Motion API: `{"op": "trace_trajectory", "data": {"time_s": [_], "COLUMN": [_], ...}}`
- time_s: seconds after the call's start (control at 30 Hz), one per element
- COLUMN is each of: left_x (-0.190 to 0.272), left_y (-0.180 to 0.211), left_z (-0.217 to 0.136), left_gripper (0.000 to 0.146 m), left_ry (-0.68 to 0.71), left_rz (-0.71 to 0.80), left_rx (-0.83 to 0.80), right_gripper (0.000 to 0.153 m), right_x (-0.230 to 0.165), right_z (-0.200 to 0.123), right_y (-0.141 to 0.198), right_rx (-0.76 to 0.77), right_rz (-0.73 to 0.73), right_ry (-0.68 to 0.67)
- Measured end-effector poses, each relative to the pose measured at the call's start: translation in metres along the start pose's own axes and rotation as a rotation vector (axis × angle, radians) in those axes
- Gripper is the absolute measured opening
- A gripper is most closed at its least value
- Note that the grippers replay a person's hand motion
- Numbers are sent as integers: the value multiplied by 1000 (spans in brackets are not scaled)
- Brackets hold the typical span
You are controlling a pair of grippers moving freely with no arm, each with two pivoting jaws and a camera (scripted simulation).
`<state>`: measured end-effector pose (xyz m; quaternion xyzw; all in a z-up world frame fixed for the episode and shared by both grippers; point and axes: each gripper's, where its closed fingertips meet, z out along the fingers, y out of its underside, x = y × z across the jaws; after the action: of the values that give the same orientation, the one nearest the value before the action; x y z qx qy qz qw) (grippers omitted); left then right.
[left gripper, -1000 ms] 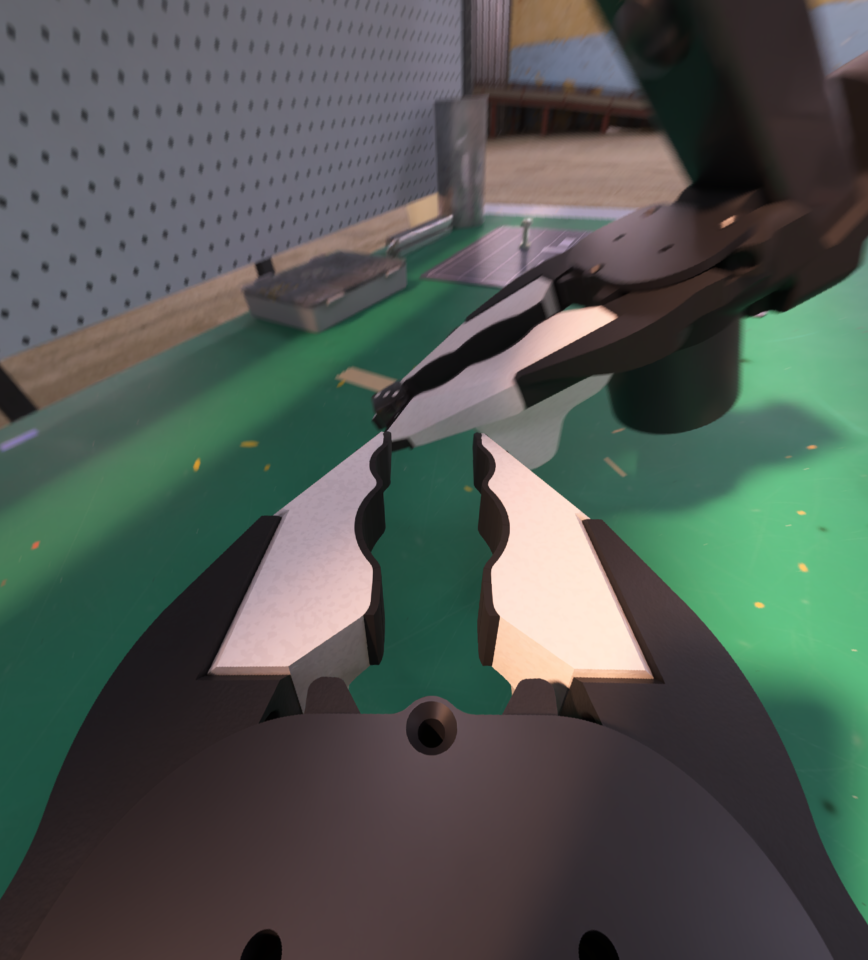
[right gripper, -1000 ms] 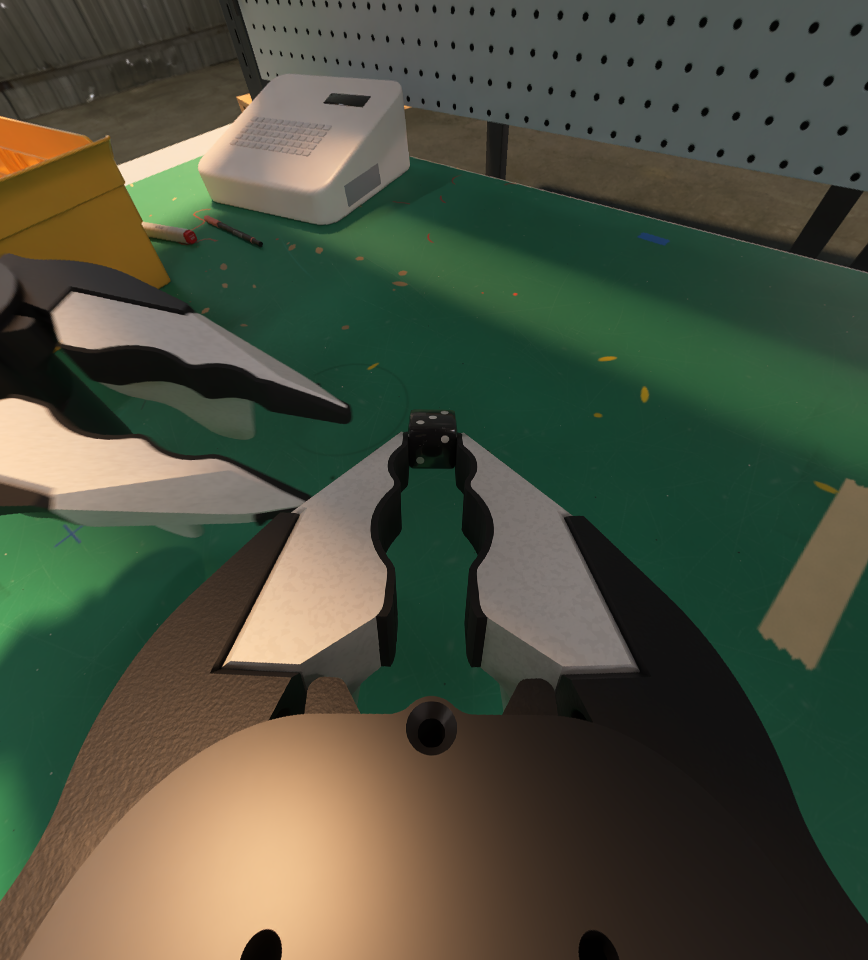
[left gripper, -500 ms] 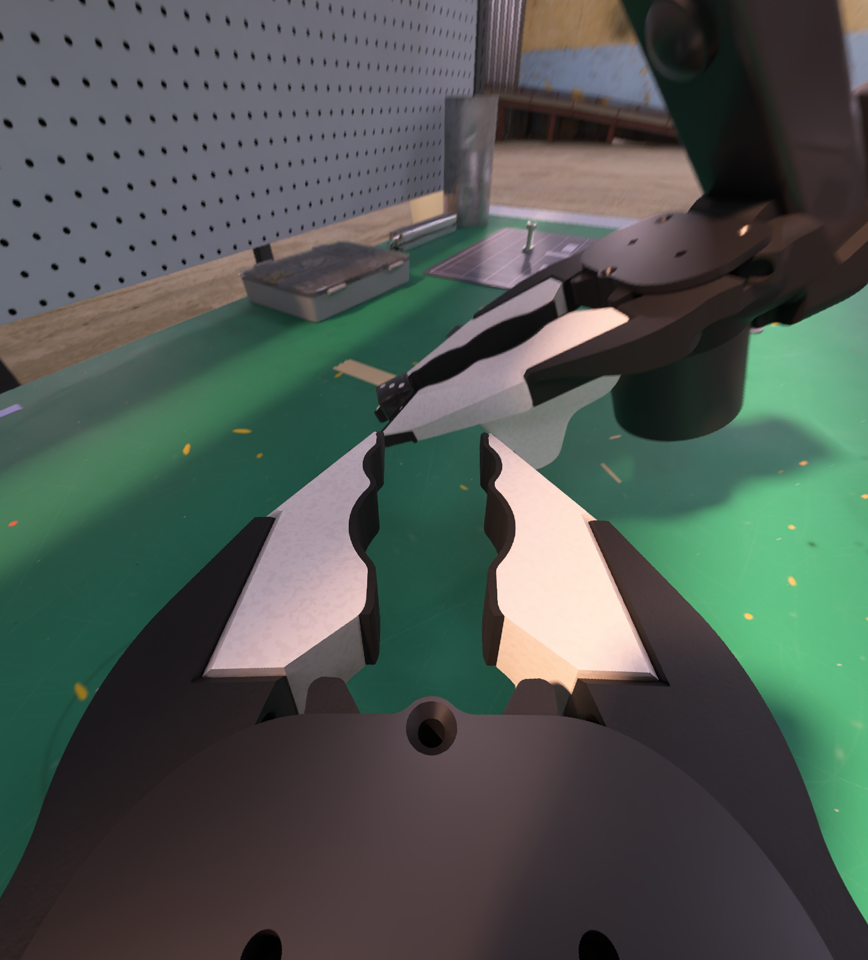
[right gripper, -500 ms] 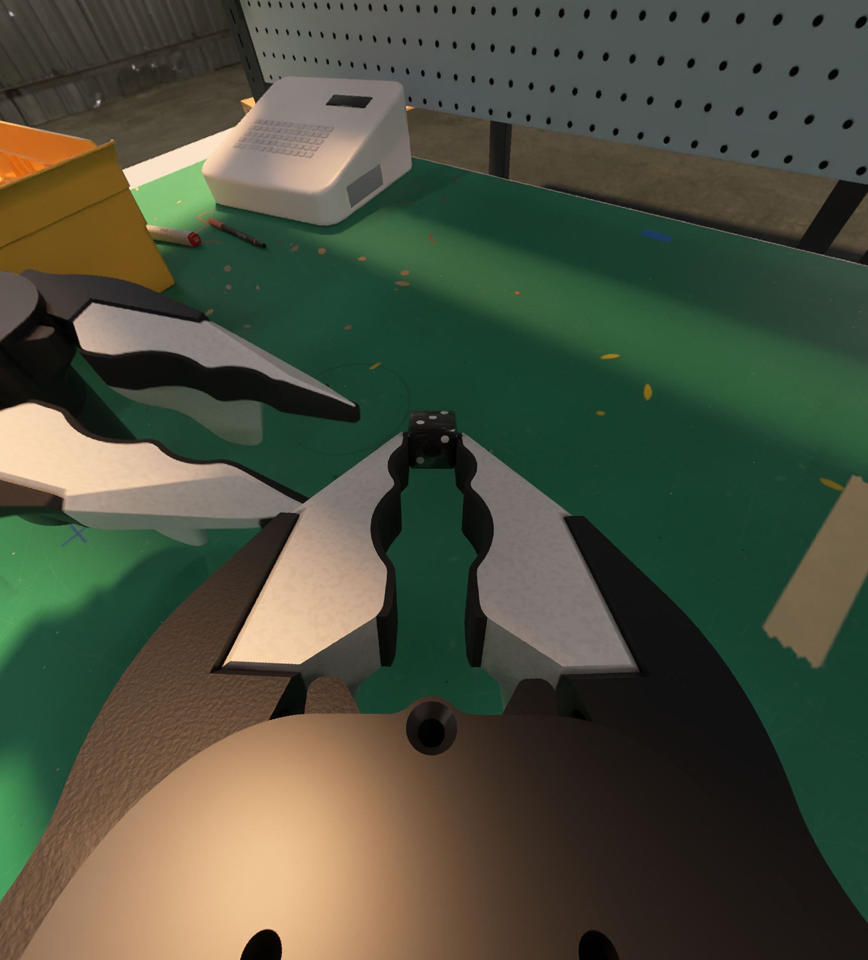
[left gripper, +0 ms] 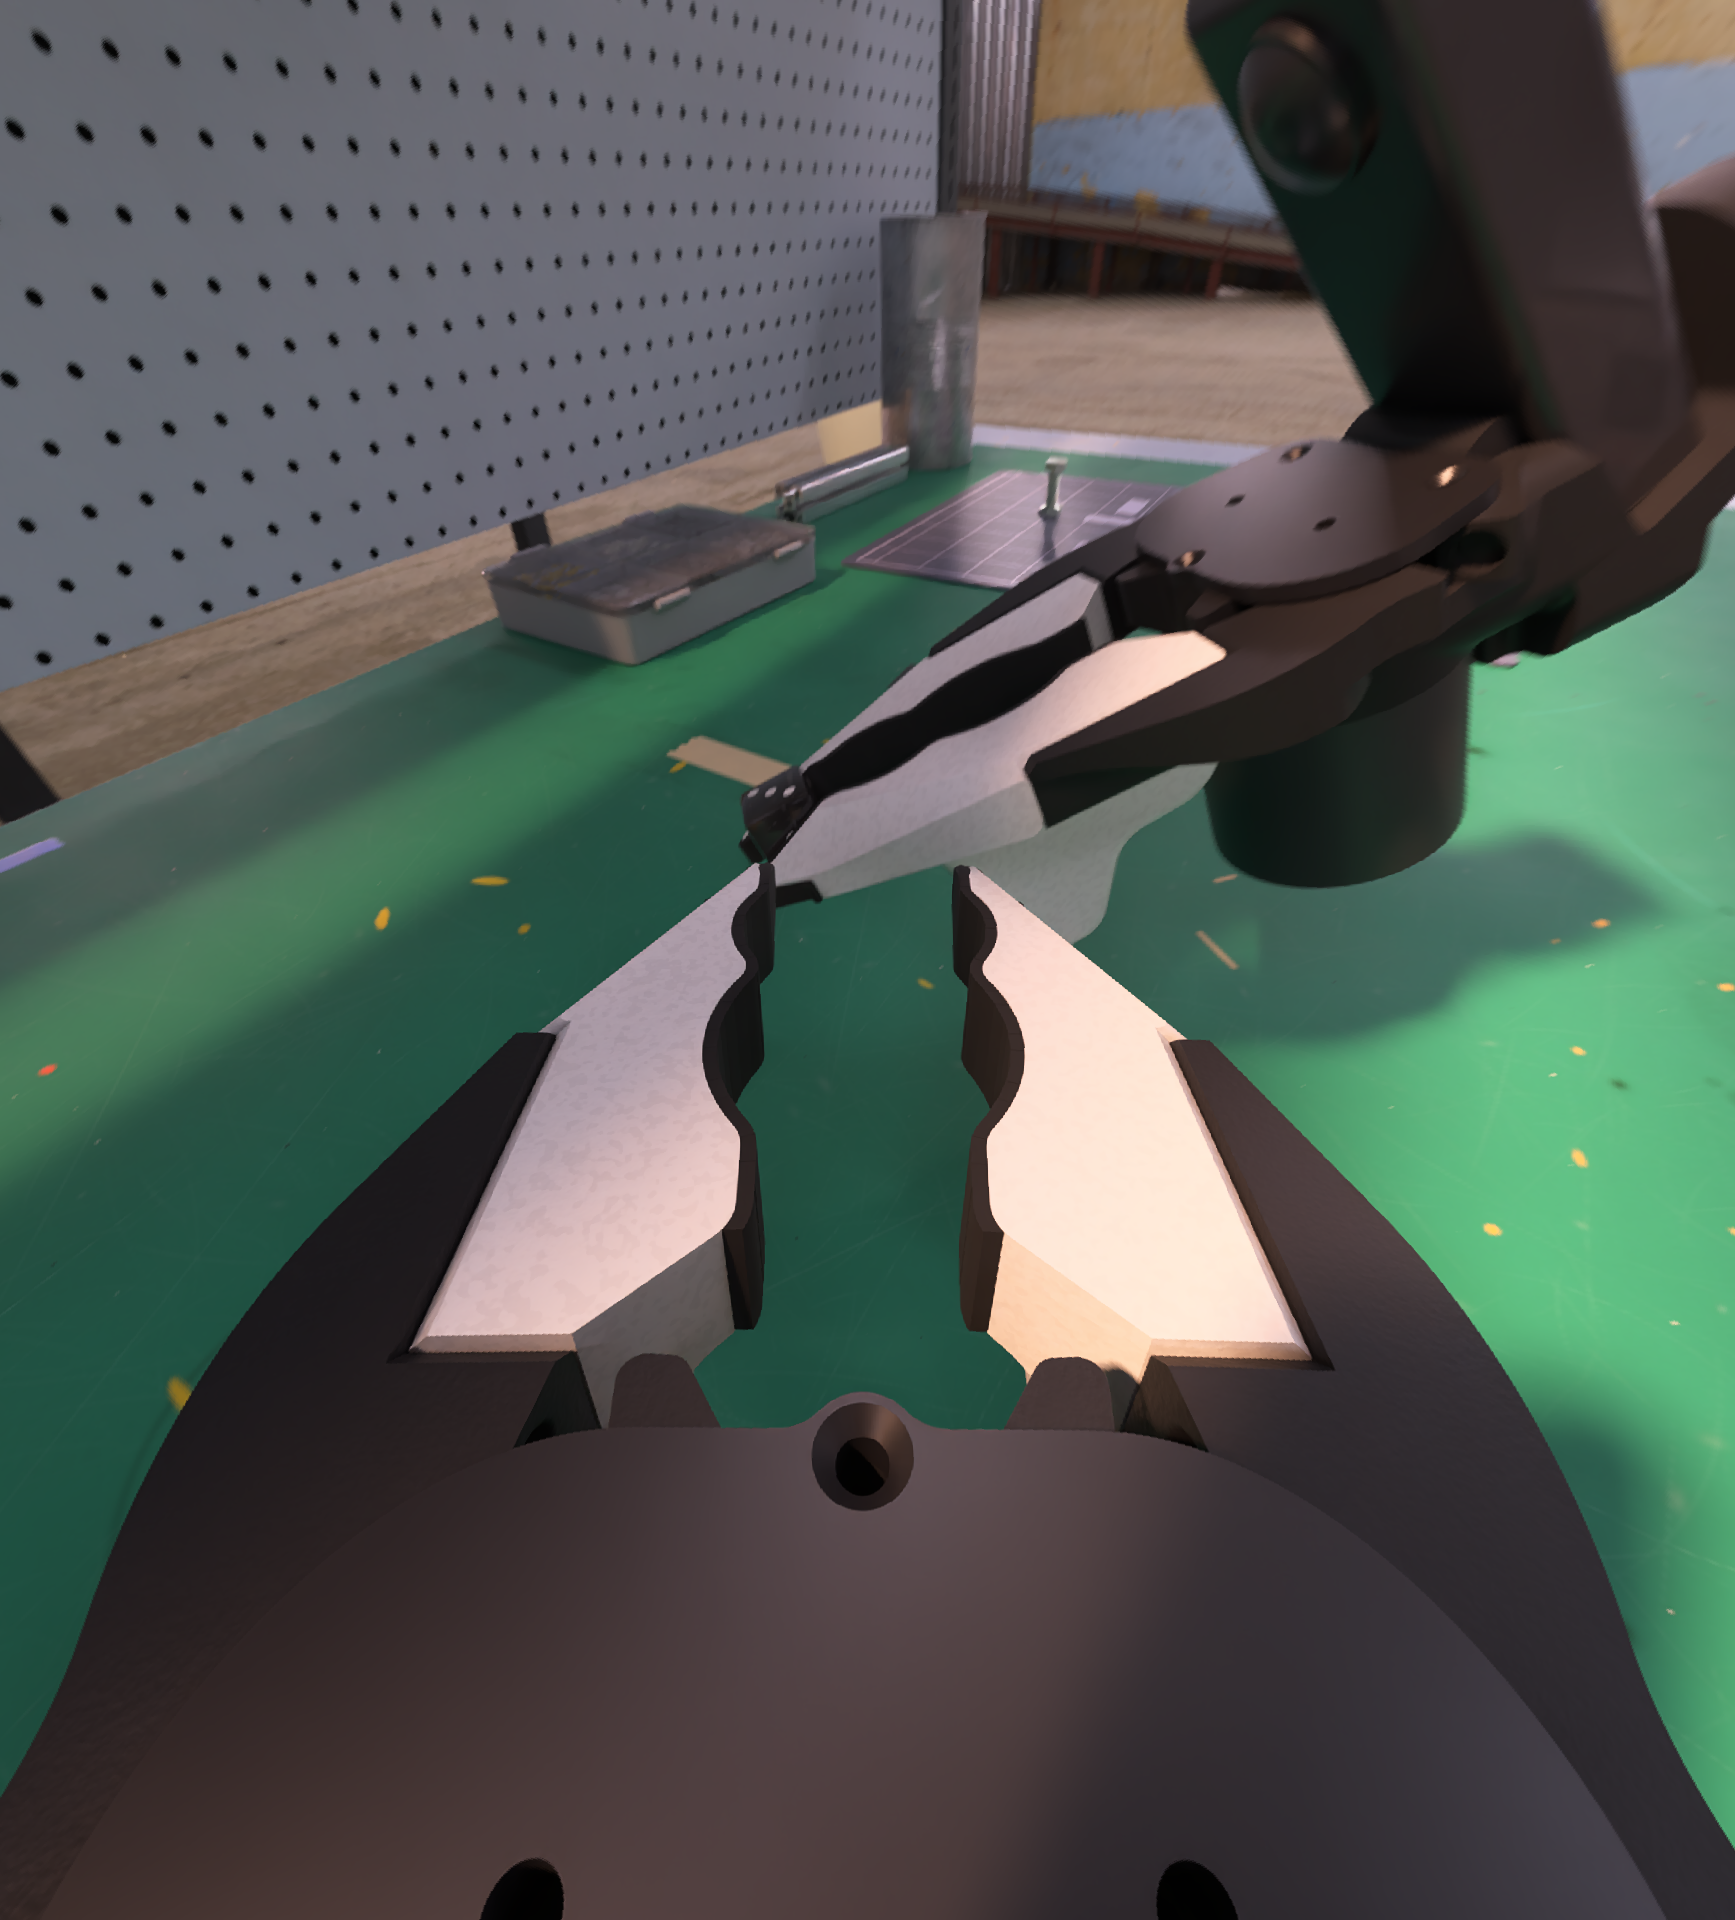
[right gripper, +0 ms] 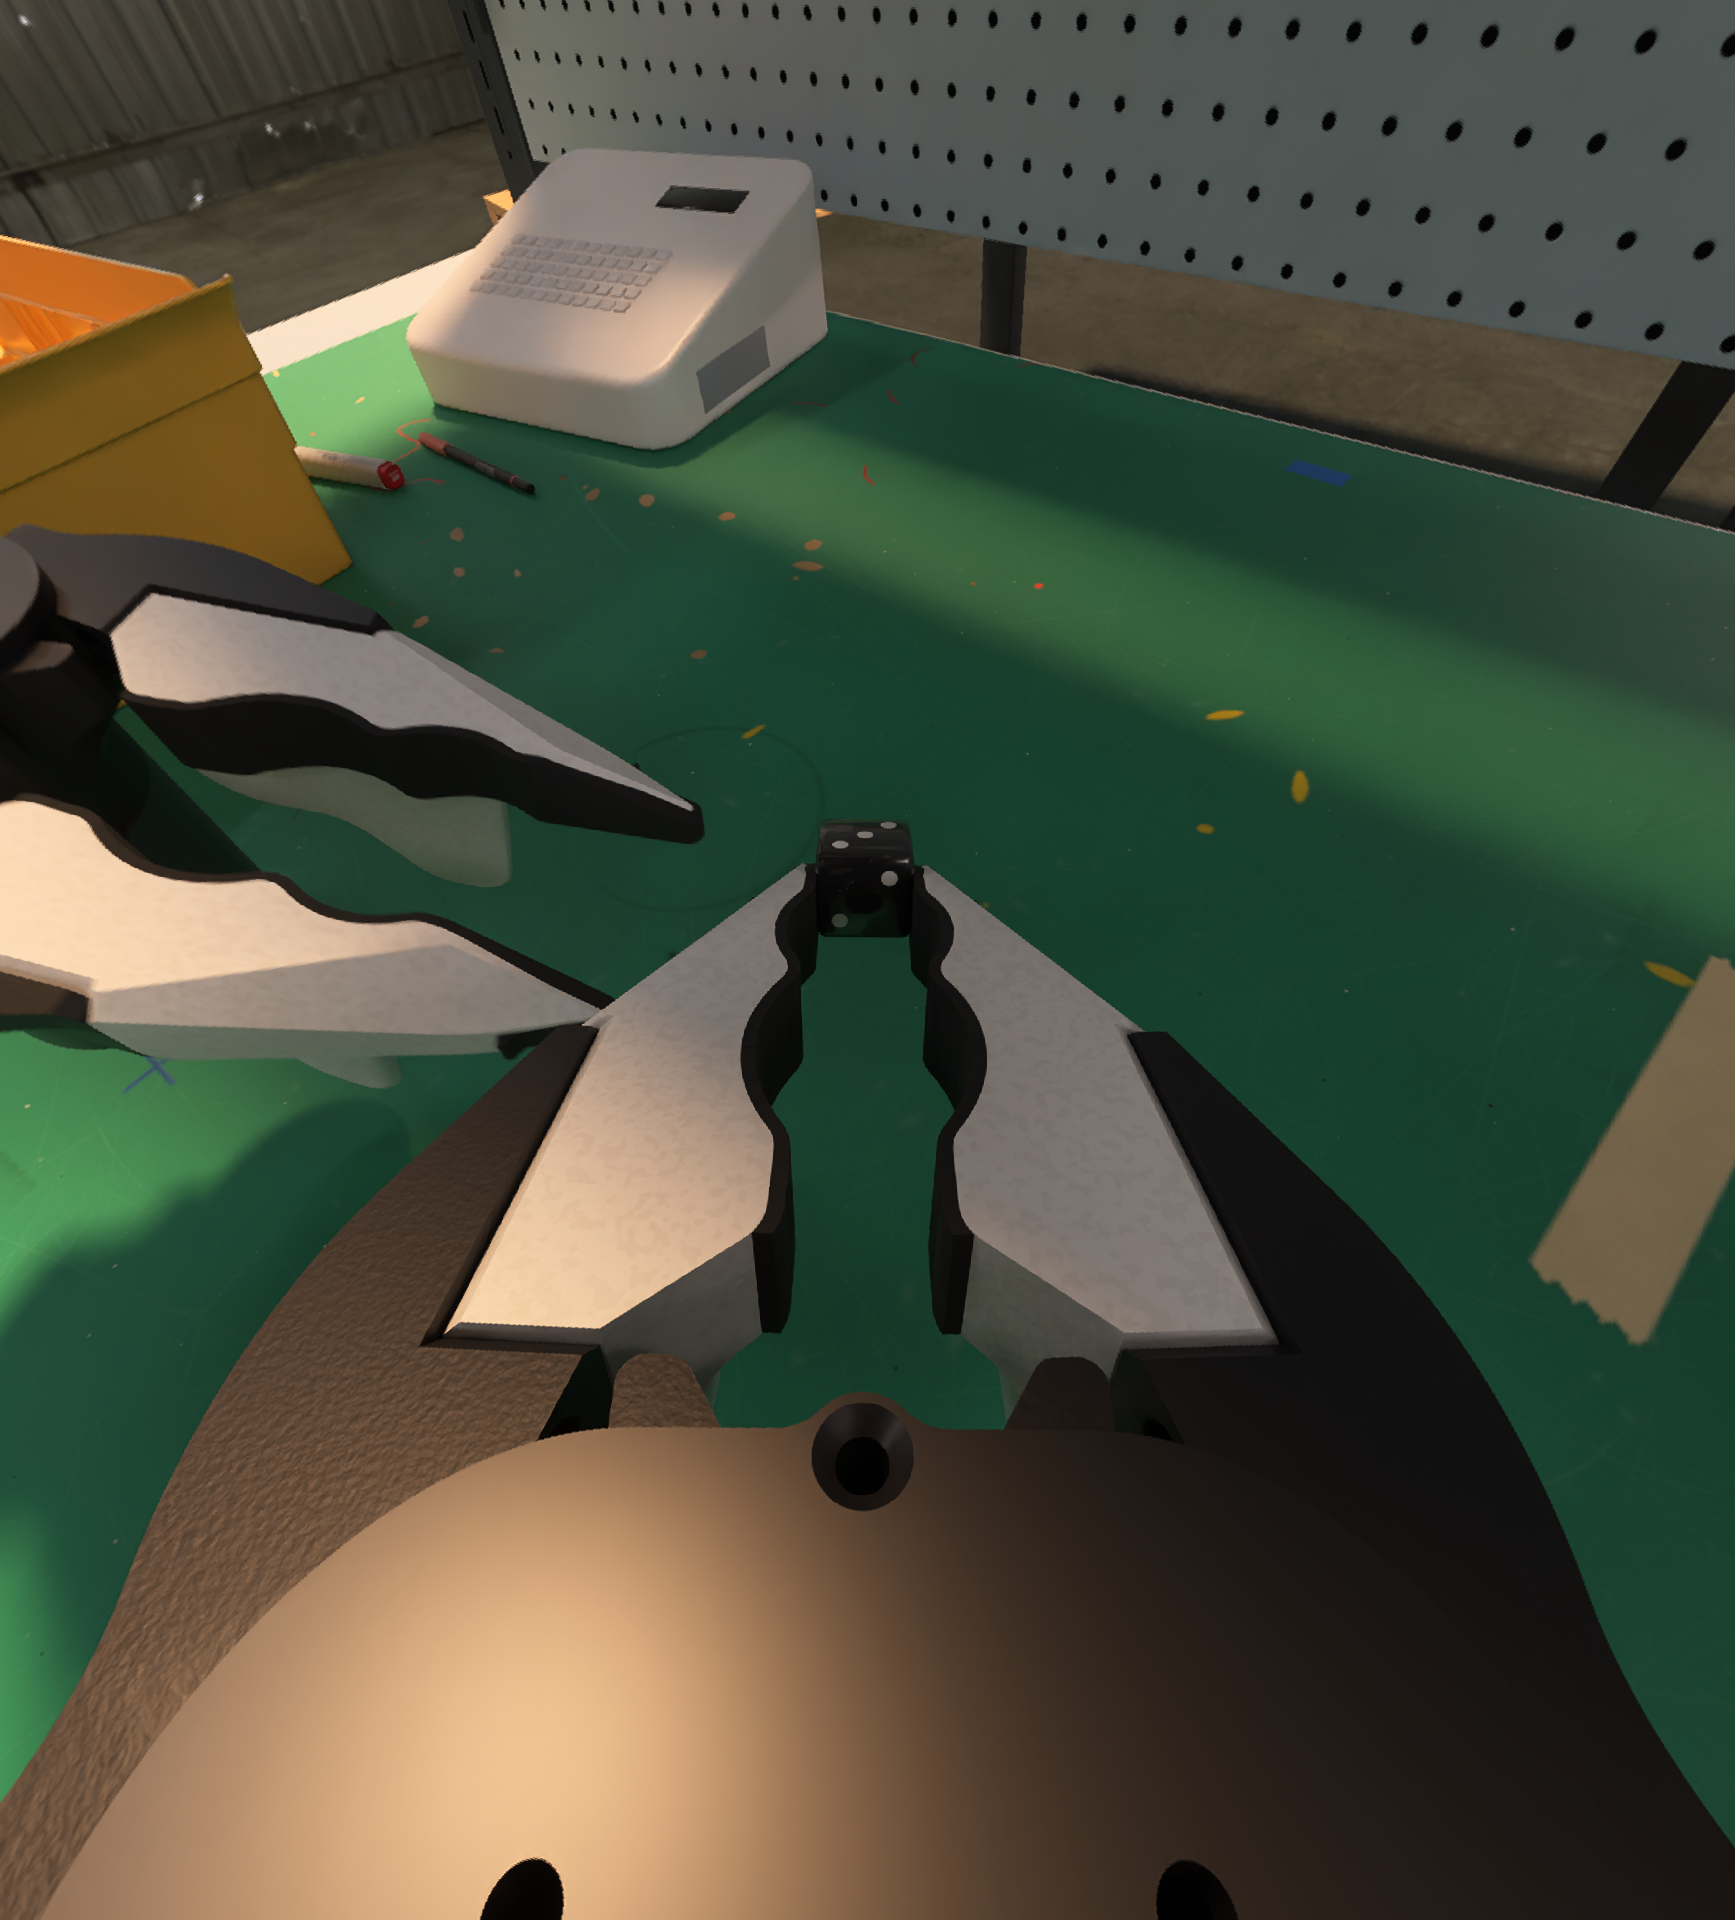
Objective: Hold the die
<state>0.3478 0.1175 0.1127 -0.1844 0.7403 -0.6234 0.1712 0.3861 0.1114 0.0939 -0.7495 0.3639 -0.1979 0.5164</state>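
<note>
my right tool (right gripper: 863, 883) pinches the little black die (right gripper: 864, 891) at its tips, at 12 o'clock, above the green table (right gripper: 1258, 935). my left tool (left gripper: 858, 883) is released and empty. the die looks hard, light and slippery, so i squeeze its flat sides.

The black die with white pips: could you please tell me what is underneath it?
The black die with white pips is pinched at the right gripper tips. In the left wrist view it looks raised above the green mat; the spot directly beneath is hidden.

Yellow bin (right gripper: 115, 416) cut by left edge; die (right gripper: 864, 883) underside hidden, perhaps lifted.
</note>
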Motion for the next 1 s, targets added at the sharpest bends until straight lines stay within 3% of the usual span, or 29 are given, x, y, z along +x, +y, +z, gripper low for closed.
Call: {"op": "trace_trajectory", "data": {"time_s": [0.27,0.43,0.63,0.83,1.0], "left_x": [-12,1,-14,-6,-11], "left_y": [10,-7,12,-7,8], "left_z": [-1,-3,1,-4,0], "left_gripper": [31,30,31,31,31], "left_ry": [-9,25,-8,1,-15], "left_rz": [-67,-12,-88,-88,-111], "left_rx": [-23,27,-45,26,-28], "right_gripper": [16,16,16,16,16], "right_x": [-1,-1,-1,0,0], "right_z": [0,0,0,0,1], "right_y": [0,0,0,1,0], "right_rx": [-2,-3,-4,-4,-4], "right_rz": [-10,-10,-12,-8,-10], "right_ry": [3,3,3,2,2]}}
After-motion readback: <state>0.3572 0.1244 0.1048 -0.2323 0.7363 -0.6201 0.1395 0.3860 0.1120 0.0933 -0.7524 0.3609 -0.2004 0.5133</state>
